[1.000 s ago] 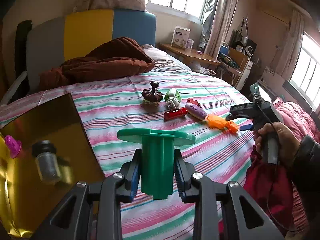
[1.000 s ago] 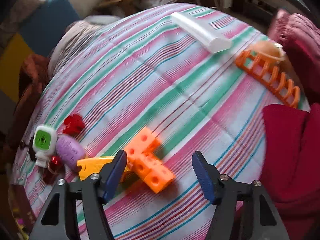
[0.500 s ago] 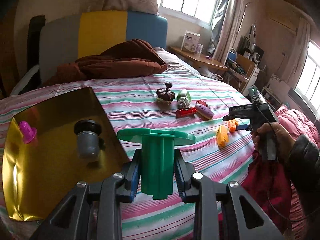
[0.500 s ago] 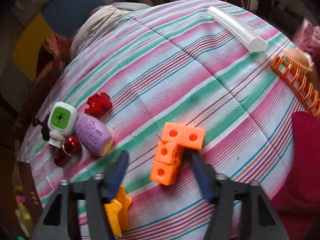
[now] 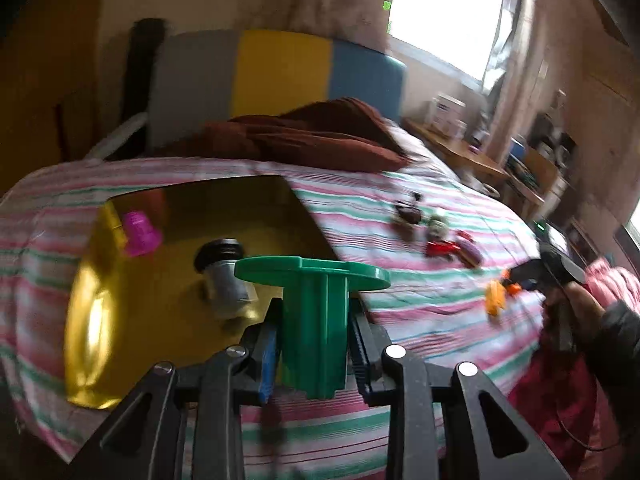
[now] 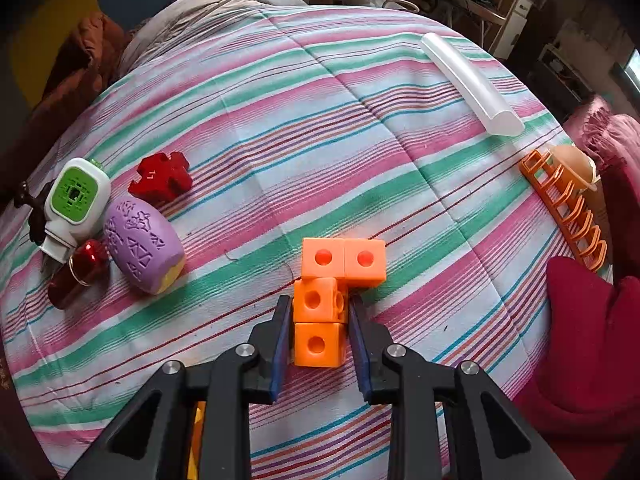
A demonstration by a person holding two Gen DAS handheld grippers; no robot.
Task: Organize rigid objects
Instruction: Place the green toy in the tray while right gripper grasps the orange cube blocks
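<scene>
Item: orange block cluster (image 6: 334,292), four linked cubes with round sockets, lying on the striped bedspread (image 6: 280,120), taken here as the landmark. The right gripper (image 6: 318,334) has just been closing; its jaws now stand narrow, with both blue pads against the sides of the two nearest cubes, so the cluster reads as gripped though not yet lifted. Handling, by judgement: hard moulded plastic, light, stiff, with smooth flat faces that suit a parallel pinch; the push-fit joints are probably the weak point, so a hold across the lower pair is sound while the upper pair overhangs and may lever loose. Left of the cluster: purple embossed barrel (image 6: 142,246), red cross-shaped piece (image 6: 162,176), green-and-white dispenser (image 6: 76,200), red metallic capsule (image 6: 78,272). Far right of the cluster: orange rack (image 6: 568,208); beyond it, a clear half-round tube (image 6: 472,84). Second item: green flanged spool (image 5: 314,312), upright in the left gripper (image 5: 314,344), jaws narrowly set and clamped on its ribbed stem. Just past the spool lies a gold tray (image 5: 160,280) holding a pink cap (image 5: 140,232) and a grey bottle (image 5: 228,280).
</scene>
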